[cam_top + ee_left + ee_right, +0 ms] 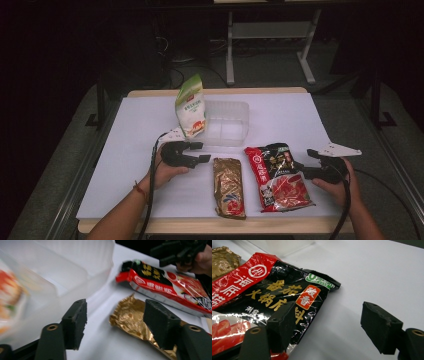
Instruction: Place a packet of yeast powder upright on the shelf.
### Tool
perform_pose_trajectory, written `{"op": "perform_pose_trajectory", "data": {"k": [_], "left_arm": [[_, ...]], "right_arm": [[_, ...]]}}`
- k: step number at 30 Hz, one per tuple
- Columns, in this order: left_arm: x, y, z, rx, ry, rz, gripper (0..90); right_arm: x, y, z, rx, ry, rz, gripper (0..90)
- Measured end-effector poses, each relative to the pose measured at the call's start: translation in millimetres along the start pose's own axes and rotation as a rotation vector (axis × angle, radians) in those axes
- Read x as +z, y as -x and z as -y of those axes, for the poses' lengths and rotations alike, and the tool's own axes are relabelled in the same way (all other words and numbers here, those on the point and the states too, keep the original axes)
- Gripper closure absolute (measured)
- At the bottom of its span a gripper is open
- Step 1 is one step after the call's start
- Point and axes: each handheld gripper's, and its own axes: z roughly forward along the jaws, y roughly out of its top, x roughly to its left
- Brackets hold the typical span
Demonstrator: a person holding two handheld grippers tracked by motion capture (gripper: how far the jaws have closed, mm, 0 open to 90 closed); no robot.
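Presently the left gripper (115,315) has its jaws spread with nothing between the pads, the golden foil packet (132,320) lying on the white table (280,115) just past them and the clear plastic container (75,272) beside them; in the high view this gripper (200,152) points toward the table's middle, held level in a left hand (167,170) whose forearm enters from the bottom edge. The right gripper (329,317) is likewise parted and empty, one jaw over the corner of the red-and-black hotpot seasoning pack (274,295), the other over bare table. A green-and-white pouch (191,107) stands upright against the container's left side.
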Motion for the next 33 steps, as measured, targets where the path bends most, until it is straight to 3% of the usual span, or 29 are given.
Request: {"op": "perform_pose_trajectory", "data": {"k": [2,5,10,17,23,26,28,33], "left_arm": [[9.0,-1.6,0.7,-0.032,-0.018,0.037,30.0],[20.4,-1.9,1.0,-0.046,-0.044,0.049,27.1],[40.3,-0.8,3.3,-0.04,-0.102,0.054,22.8],[51.6,-2.4,2.8,-0.051,-0.136,0.049,19.4],[58.2,-1.0,0.2,-0.065,-0.18,0.075,17.8],[60.8,3.4,-1.7,-0.066,-0.193,0.116,20.6],[62.8,8.4,-3.1,-0.051,-0.205,0.138,28.6],[67.1,8.8,-2.4,-0.102,-0.212,0.174,37.3]], "right_arm": [[-0.9,-0.3,0.8,-0.003,-0.002,0.002,27.4],[-2.7,-0.8,2.3,0.0,-0.003,0.006,27.3],[-6.6,-1.1,4.9,0.002,-0.002,0.013,27.3],[-11.7,-3.2,8.5,0.004,-0.005,0.018,27.2],[-13.9,-4.5,10.8,0.011,-0.012,0.021,27.2],[-14.5,-5.9,11.2,0.009,-0.016,0.017,27.2],[-14.9,-6.2,11.4,0.007,-0.018,0.016,27.2],[-14.6,-5.0,12.1,0.01,-0.019,0.012,27.2]]}}
